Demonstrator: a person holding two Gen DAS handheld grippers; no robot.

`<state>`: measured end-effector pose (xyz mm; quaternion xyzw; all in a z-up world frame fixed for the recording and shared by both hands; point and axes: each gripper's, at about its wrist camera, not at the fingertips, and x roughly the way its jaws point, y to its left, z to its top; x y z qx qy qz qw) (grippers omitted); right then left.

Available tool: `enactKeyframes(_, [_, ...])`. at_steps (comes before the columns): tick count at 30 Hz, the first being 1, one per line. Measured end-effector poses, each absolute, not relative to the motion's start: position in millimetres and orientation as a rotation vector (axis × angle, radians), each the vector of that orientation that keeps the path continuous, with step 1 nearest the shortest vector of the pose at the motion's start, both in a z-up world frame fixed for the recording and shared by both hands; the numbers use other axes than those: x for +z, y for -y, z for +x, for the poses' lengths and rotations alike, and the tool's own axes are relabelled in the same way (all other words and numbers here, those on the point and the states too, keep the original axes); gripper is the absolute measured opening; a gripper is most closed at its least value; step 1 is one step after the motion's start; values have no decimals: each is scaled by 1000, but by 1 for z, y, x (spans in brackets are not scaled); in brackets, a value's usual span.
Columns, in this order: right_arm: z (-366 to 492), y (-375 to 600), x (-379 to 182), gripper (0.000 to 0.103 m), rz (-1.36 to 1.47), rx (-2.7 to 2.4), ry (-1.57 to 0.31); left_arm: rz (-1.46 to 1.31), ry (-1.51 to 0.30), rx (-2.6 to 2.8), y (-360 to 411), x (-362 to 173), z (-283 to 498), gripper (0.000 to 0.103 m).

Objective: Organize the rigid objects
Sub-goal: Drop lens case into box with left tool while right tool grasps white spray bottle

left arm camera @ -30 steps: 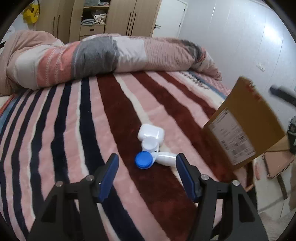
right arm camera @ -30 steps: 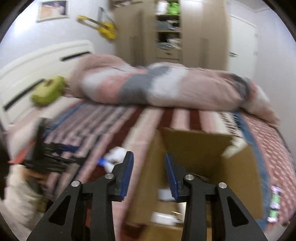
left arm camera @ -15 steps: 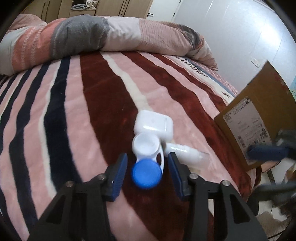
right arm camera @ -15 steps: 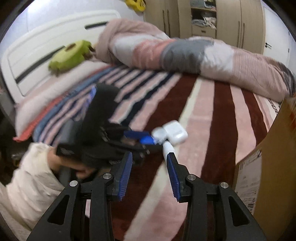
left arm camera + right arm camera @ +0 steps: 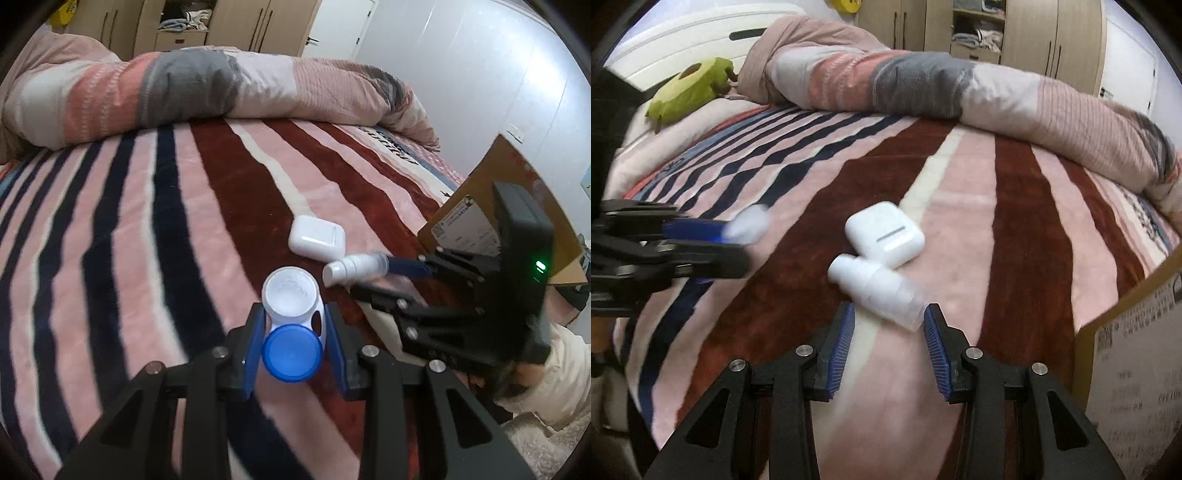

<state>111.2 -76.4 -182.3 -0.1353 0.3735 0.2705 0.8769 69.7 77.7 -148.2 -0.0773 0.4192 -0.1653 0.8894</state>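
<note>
The contact lens case (image 5: 291, 325), a white cup and a blue cup joined side by side, sits clamped between the jaws of the left gripper (image 5: 293, 350), which close on its flanks near the blue cap; whether it is lifted off the bed's striped blanket (image 5: 147, 229) or touching it cannot be told. Just beyond it lies the small white bottle (image 5: 875, 291), on its side and touching the white earbud case (image 5: 884, 233). The right gripper (image 5: 888, 332) has its jaws apart, straddling the clear-capped end of the bottle without pressing on it. To the right stands the open cardboard box (image 5: 517, 206) at the bed's edge, the likely destination. The risks, as I judge them: the lens case is held only at one end on smooth rounded plastic, so it may pivot or slip out during a fast swing toward the box; the bottle is round and lies on soft plush, so closing jaws could roll it aside or nudge the earbud case; and the two grippers work near each other, so they might collide. By count: one lens case with two cups, one bottle, one earbud case, one box, two grippers; a rolled quilt (image 5: 923, 85) and a green plush toy (image 5: 690, 88) lie further up the bed.
</note>
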Motion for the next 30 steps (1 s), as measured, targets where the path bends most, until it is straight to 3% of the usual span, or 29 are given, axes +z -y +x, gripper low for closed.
enactKeyframes(3, [114,76,-178,63,-288,548,-735,-161,-859,-323,-86,-142,60,29])
enactKeyframes(7, [124,68,-183,62,-281,670,-772,-169,-859,-303,-93,-142,55,29])
enactKeyframes(12, [110,70,-176,39,-197,806,-857,-189,-858,-298,-98,-143,52,29])
enactKeyframes(19, [120,50,-188,36,-248,763,-861,-193,-840,-299,-102,-130,46,29])
enactKeyframes(20, [119,49,-188,22,-252,752,-853,-191,-833,-302,-101,-124,44,29])
enactKeyframes(21, [117,51,-187,20,-251,742,-847,-190,-825,-308,-100,-117,42,29])
enactKeyframes(30, [73,82,-162,20,-262,668,-774,-52,-702,-505,-27,-1,24,29])
